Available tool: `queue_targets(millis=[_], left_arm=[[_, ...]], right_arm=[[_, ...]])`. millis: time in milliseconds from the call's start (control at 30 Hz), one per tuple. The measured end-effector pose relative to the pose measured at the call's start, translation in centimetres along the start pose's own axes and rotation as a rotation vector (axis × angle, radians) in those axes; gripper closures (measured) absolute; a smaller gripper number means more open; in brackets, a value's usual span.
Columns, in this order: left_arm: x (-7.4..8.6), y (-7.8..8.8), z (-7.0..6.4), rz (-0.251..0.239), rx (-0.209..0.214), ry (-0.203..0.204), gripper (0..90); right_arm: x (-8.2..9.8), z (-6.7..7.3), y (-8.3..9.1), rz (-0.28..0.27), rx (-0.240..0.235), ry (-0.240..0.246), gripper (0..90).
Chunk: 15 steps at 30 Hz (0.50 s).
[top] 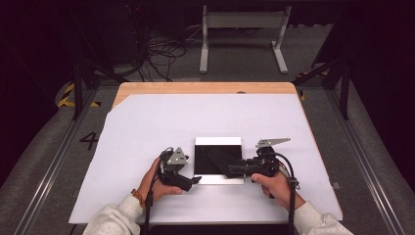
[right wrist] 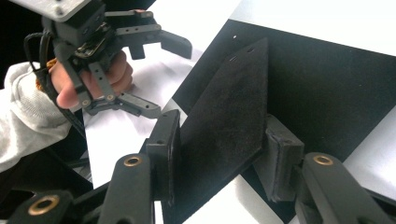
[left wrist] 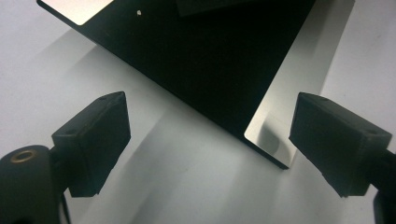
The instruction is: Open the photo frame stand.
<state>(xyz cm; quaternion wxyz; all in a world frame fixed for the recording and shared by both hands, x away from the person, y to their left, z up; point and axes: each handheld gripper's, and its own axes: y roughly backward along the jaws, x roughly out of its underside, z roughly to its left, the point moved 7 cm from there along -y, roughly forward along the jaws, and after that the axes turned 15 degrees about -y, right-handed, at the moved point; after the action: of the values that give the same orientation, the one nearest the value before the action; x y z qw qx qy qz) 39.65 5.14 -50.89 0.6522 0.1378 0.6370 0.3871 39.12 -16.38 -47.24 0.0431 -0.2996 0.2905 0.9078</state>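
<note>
Right gripper [right wrist: 219, 172] half-closed, pads pinching black flap [right wrist: 224, 121], tilted up off black square sheet [top: 218, 159] at table [top: 147, 127] centre. Left gripper [left wrist: 210, 140] wide open, empty, straddling sheet's near corner without touching.

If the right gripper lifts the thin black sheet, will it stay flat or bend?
The black sheet probably stays stiff: it stands tilted off the tray without sagging. It looks light, being thin. Its matte face likely resists slipping in the right gripper.

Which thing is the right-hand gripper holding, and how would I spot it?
Start at the white table cover; near its front lies a glossy black square plate. Above its right part, the right gripper holds a small black slab, matte and lifted, not shiny and flat.
</note>
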Motion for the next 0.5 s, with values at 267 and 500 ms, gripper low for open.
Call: queue_targets(millis=[267,500], left_arm=[[-0.5,-0.9,0.2,-0.005,0.048,0.027,11.9],[-1.0,-1.6,0.5,-0.009,0.077,0.052,12.5]], right_arm=[[0.2,0.4,0.3,0.000,-0.005,0.053,56.8],[0.3,0.8,0.4,-0.006,0.003,0.107,57.0]])
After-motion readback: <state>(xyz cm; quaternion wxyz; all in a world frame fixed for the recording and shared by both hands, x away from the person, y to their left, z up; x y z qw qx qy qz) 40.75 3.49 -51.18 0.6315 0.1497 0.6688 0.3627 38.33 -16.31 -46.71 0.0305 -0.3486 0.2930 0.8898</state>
